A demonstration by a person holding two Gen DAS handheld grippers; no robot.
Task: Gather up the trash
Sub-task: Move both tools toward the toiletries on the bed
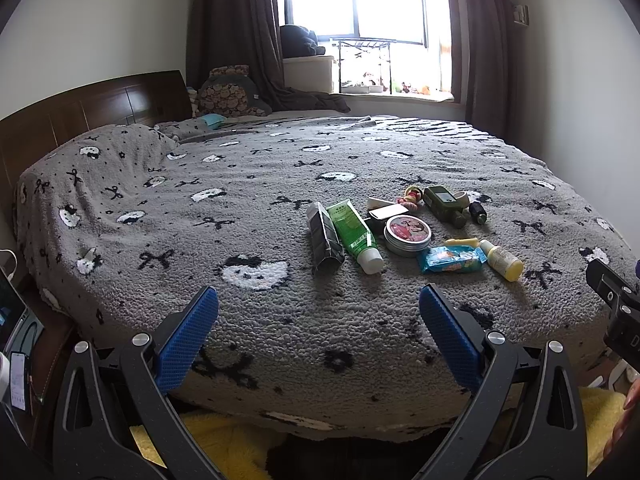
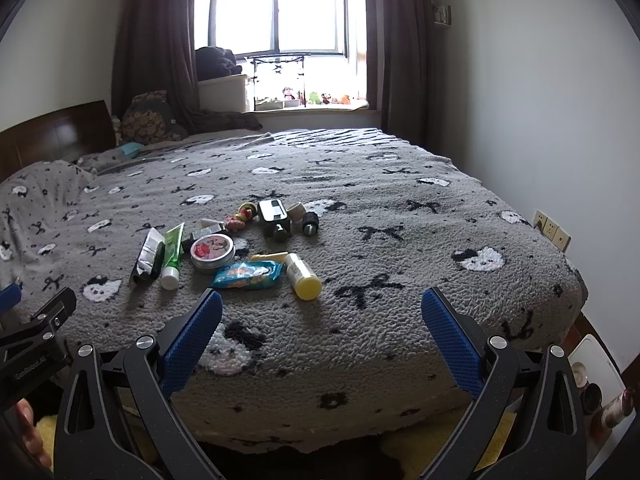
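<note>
Trash, a crinkled blue snack wrapper (image 2: 248, 274), is lying nearest on the grey fleece bed (image 2: 360, 240); I am holding both tongs (image 1: 318, 332) (image 2: 322, 334) released, aiming low.

Left gripper (image 1: 319, 332) and right gripper (image 2: 322, 334): black arms, silver screws. Textured blue pads (image 2: 192, 340). Bare skin lower left.
</note>
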